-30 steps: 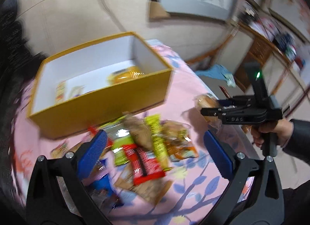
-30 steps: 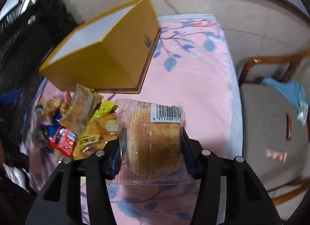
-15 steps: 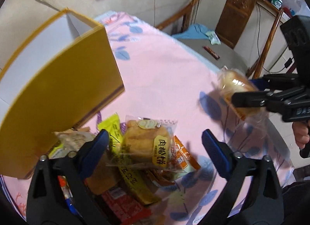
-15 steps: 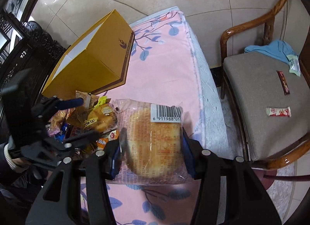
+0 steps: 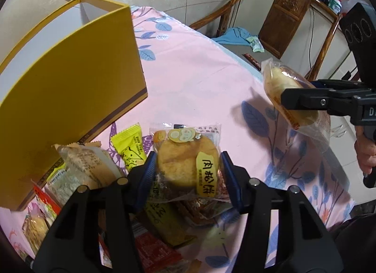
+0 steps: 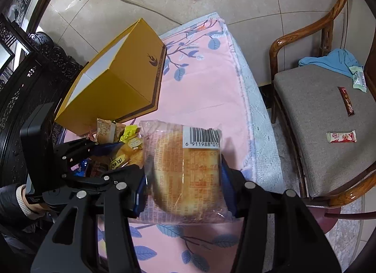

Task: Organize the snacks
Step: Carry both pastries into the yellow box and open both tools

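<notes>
— From the left wrist: the left tongs (image 5: 186, 174) are closing on the round pastry packet (image 5: 185, 167), which lies between the blue pads on top of the snack pile. Best squeeze gently, then lift straight up so the wrappers beneath stay put.

— And the yellow box (image 5: 70, 89)?

— One, up and to their left, on the pink tabletop (image 5: 199, 73).

— From the right wrist?

— The right tongs (image 6: 183, 186) clamp one barcoded bun packet (image 6: 185, 172), partly open around it. Two small bars and a pale packet lie on the one chair (image 6: 317, 99), off to the right.

The snack pile (image 5: 145, 193) lies on the tablecloth (image 5: 199, 80) before the box (image 5: 70, 99) — the chair (image 6: 324, 118) stands right.
</notes>
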The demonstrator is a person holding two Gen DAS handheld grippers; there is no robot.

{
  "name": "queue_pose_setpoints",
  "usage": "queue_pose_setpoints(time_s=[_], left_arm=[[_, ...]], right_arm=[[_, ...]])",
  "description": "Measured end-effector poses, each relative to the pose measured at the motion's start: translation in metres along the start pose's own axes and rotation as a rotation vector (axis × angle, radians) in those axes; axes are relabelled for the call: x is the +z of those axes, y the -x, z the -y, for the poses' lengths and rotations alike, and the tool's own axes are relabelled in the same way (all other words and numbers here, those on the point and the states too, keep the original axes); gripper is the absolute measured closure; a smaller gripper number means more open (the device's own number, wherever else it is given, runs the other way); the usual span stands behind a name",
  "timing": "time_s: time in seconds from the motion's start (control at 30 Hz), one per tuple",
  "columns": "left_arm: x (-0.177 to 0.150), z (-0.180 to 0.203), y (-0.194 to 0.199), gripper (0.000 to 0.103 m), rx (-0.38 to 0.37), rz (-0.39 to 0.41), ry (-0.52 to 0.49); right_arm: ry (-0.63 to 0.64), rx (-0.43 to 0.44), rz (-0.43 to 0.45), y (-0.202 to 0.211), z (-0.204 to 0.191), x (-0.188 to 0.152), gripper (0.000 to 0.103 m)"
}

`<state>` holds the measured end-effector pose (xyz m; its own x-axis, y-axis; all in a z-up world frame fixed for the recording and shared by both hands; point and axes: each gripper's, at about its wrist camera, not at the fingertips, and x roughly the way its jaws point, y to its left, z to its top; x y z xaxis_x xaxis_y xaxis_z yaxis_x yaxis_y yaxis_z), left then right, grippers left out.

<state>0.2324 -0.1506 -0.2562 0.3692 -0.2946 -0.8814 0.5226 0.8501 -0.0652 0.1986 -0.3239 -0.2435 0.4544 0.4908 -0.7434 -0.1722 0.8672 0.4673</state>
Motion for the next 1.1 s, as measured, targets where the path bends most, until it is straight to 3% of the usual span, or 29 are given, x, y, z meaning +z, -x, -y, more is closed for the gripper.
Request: queue_pose_setpoints(time_s=[0.57, 0.87, 1.1], left_arm=[[-0.018, -0.015, 0.111, 0.048, 0.005, 0.217, 0.149], [-0.029, -0.045, 0.176, 0.048, 0.069, 0.340, 0.285], [-0.015, -0.091, 0.230, 0.048, 0.169, 0.480, 0.363]], right_arm=[[0.075, 0.041, 0.038, 0.019, -0.040, 0.015, 0.050], [0.161, 0.105, 0.064, 0.032, -0.088, 0.030, 0.050], [0.290, 0.178, 0.147, 0.039, -0.145, 0.074, 0.050]])
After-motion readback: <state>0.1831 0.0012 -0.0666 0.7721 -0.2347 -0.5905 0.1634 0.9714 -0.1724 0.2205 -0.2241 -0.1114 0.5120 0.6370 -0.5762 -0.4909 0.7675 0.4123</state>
